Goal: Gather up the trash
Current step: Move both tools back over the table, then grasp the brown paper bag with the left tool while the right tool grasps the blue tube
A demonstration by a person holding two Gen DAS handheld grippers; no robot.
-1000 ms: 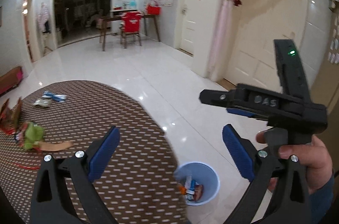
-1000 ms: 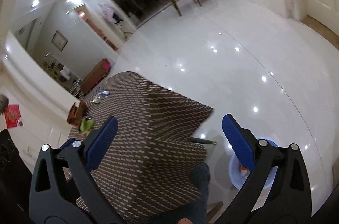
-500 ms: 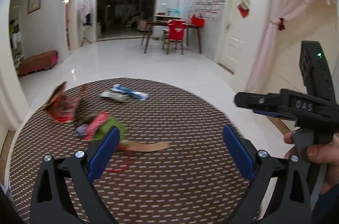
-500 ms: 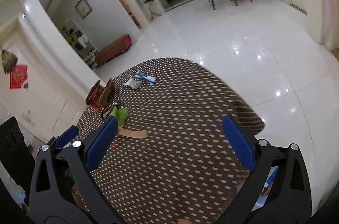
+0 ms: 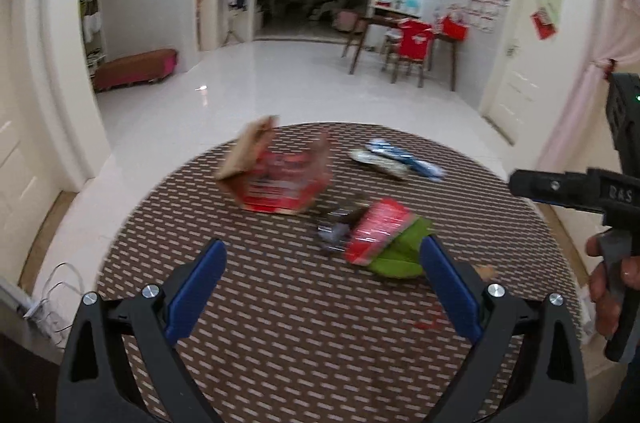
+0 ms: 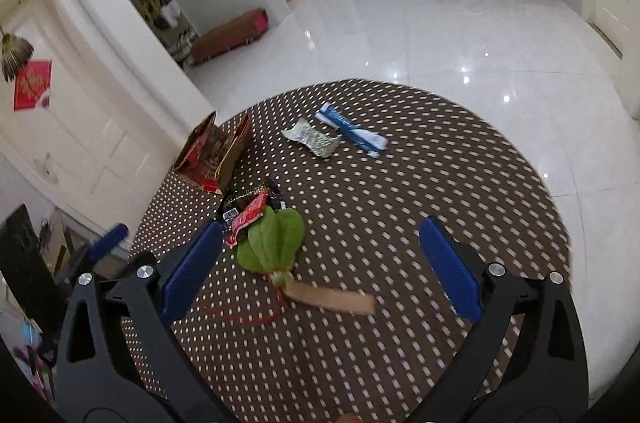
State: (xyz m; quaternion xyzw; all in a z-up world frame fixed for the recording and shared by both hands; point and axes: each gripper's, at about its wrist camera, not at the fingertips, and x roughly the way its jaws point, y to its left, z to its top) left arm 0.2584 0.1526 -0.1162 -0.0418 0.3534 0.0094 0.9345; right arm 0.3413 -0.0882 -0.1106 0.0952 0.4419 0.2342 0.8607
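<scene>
Both the left tool (image 5: 322,287) and right tool (image 6: 316,263) hang wide open and empty over the round brown dotted counter (image 6: 420,191), where 5 scraps remain uncollected: tan paper strip (image 6: 332,299), green leaf (image 6: 272,239), red wrapper (image 6: 248,217), red carton (image 6: 212,153), blue-and-white wrapper (image 6: 352,133).
</scene>
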